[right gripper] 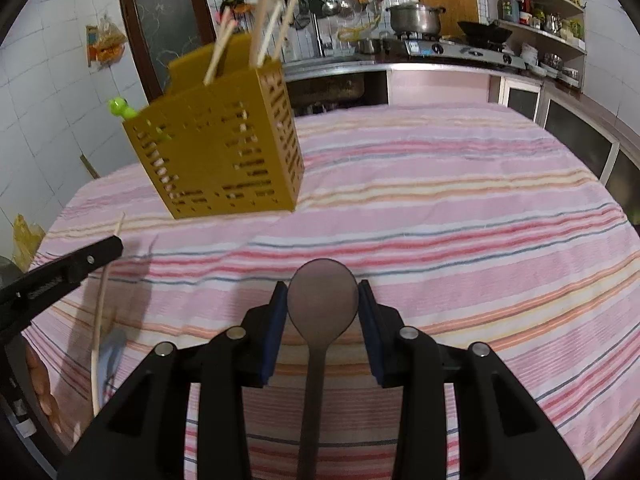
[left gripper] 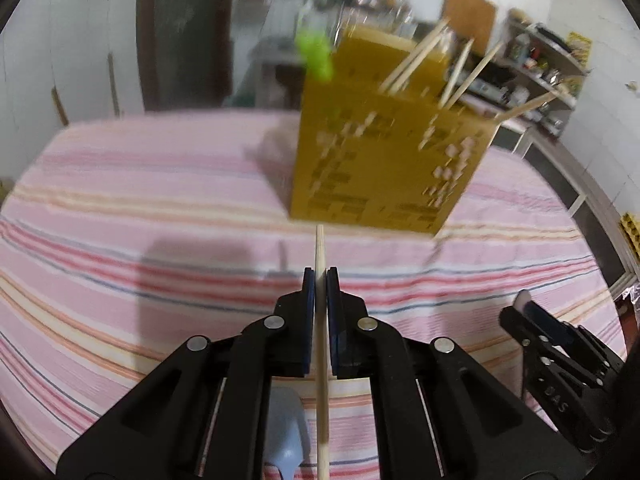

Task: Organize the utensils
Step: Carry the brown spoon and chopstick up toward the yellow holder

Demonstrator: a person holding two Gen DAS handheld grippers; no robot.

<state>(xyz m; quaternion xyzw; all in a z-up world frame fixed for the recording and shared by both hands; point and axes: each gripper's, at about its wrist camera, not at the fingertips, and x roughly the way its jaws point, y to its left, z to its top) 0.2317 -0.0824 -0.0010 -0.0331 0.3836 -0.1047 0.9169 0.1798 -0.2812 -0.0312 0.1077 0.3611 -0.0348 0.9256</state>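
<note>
Left wrist: left tongs (left gripper: 320, 276) pinching chopstick (left gripper: 321, 360), right wrist: right tongs (right gripper: 322, 292) gripping spoon (right gripper: 322, 300)

The left gripper (left gripper: 320, 276) has its two blue-padded fingers (left gripper: 308, 312) pressed nearly together, clamped on a thin stick that runs lengthwise between them. The right gripper (right gripper: 322, 292) has its fingers (right gripper: 276, 328) spread wider, their pads meeting the sides of a spoon bowl. Both point forward over the table (the left one shows at the left edge of the right wrist view, angled inward).
</note>
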